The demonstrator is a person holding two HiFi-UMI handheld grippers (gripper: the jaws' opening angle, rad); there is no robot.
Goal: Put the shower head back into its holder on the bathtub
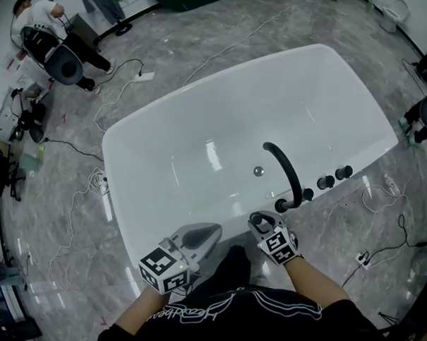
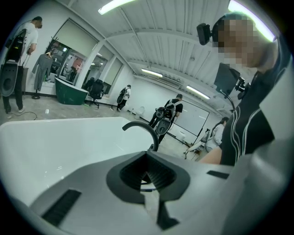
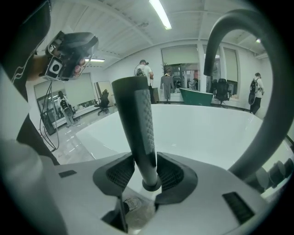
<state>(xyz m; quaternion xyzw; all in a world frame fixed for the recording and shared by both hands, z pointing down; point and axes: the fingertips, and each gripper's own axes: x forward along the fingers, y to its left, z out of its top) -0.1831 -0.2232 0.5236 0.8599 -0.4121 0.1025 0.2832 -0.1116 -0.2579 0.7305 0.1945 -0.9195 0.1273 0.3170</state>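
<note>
1. Fingers on both grippers hang by the near rim of the bathtub [image 1: 201, 123], the biggest thing here: white, freestanding, nothing lying in the basin.
2. Spout [image 1: 288, 169]: black, curved, rises from the near rim and arches over the basin. It stands just beside the R gripper.
3. L gripper [image 1: 212, 231]: fingers [image 2: 158, 180] together w/ nothing btwn them. It sits idle by the rim, to the left of the other one.
4. R gripper [image 1: 262, 219]: fingers [image 3: 120, 173] clamped on the shower head from both sides, near its lower end. The tips are close to the spout's base.
5. Shower head [image 3: 140, 124]: black stick type w/ a textured strip down one face. It stands up out of the grip, leaning a little. It's in the air over the rim, off its holder. From the head view the gripper mostly hides it, and I see no hose.
6. Knobs [image 1: 326, 182]: three black ones in a row on the rim, right of the spout, apart from both grippers.
7. Drain [image 1: 258, 171]: small metal disc on the tub floor, under the spout's mouth.
8. Progress, my read: pickup done and grip looks firm, so approx. halfway+. Seating is left. I can't pick out the holder for sure, but it's prob. among the small fittings at the spout's base. Remaining: line the lower end up w/ the holder, lower it in, let go, back off. The spout is close, so there's a risk of knocking it on the way down.
</note>
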